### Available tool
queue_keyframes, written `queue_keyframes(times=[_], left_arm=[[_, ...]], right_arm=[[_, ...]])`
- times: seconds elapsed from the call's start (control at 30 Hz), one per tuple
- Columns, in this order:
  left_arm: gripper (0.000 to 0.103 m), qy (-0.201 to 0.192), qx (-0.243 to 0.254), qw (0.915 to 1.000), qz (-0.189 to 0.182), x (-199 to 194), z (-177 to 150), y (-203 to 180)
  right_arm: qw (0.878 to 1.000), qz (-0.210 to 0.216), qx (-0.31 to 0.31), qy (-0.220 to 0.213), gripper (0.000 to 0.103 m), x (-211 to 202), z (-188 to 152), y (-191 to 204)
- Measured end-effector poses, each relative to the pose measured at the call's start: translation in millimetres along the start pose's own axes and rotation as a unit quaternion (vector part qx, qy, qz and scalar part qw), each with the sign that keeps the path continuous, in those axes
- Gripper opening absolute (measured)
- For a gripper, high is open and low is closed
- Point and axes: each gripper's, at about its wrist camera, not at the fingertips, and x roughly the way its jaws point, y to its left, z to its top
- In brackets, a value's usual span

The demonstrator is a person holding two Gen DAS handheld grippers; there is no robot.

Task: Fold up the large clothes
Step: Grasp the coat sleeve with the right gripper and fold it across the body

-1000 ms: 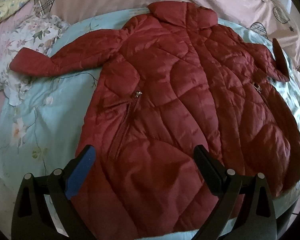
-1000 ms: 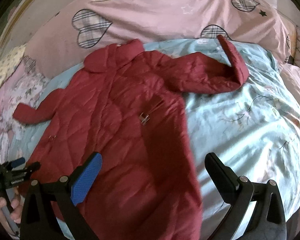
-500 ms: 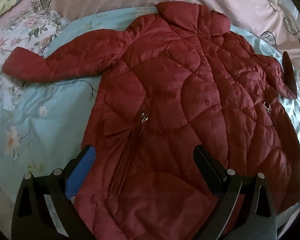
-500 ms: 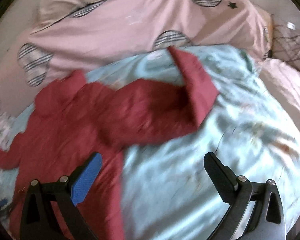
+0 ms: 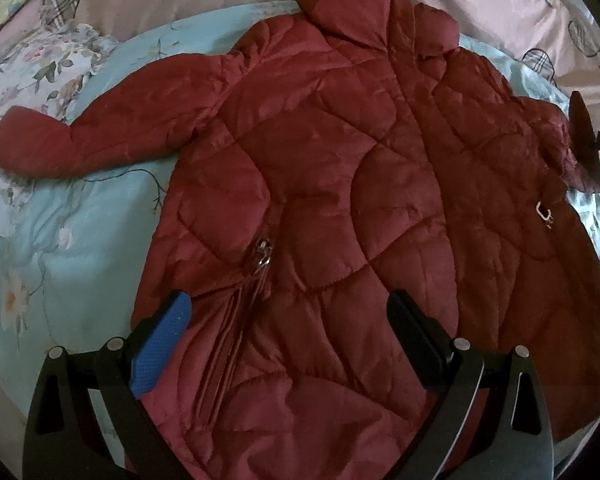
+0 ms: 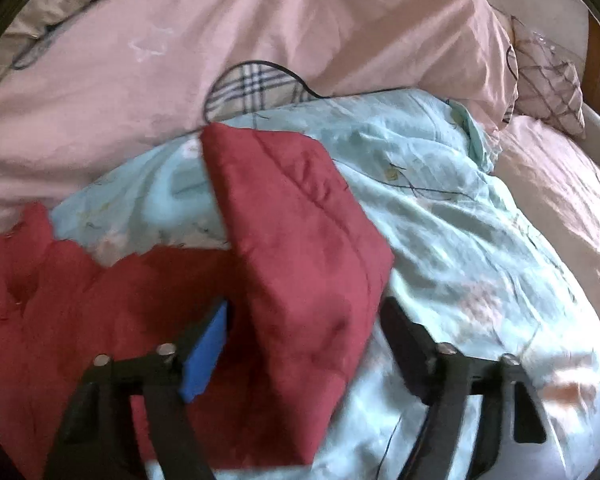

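A dark red quilted coat (image 5: 360, 184) lies spread front-up on a light blue floral quilt (image 5: 60, 240), collar at the far side. Its left sleeve (image 5: 92, 136) stretches out to the left. Its right sleeve (image 6: 300, 248) is bent, with the cuff end turned upward. My left gripper (image 5: 288, 320) is open and empty, hovering over the coat's lower front near a pocket zipper (image 5: 262, 254). My right gripper (image 6: 304, 320) is open, its fingers either side of the bent right sleeve's elbow, not clamped on it.
A pink duvet with plaid heart patches (image 6: 260, 52) lies behind the blue quilt. A floral pillow (image 5: 24, 68) sits at the left. A quilted cushion (image 6: 548, 80) and the bed's edge are at the far right. Blue quilt (image 6: 480, 240) extends right of the sleeve.
My right gripper swung right and moved in onto the bent right sleeve, narrowing its jaws somewhat. My left gripper moved forward over the coat, staying open.
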Motion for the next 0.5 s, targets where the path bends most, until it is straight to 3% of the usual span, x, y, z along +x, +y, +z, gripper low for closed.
queue_keyframes(times=[0.03, 0.17, 0.27, 0.5], left_arm=[[0.099, 0.001, 0.002, 1.0, 0.001, 1.9, 1.1, -1.0], [0.099, 0.001, 0.004, 1.0, 0.0, 6.6, 4.9, -0.9], [0.099, -0.001, 0.003, 1.0, -0.002, 7.9, 6.7, 0.0], [0.099, -0.004, -0.01, 0.9999, -0.006, 10.0, 9.2, 8.1]], right_arm=[[1.0, 0.004, 0.002, 0.002, 0.069, 5.4, 1.9, -1.0], [0.999, 0.02, 0.025, 0.009, 0.026, 22.6, 6.2, -8.0], [0.999, 0.032, 0.023, -0.007, 0.017, 11.7, 2.8, -1.8], [0.993, 0.114, -0.004, -0.042, 0.015, -34.0, -10.1, 36.9]])
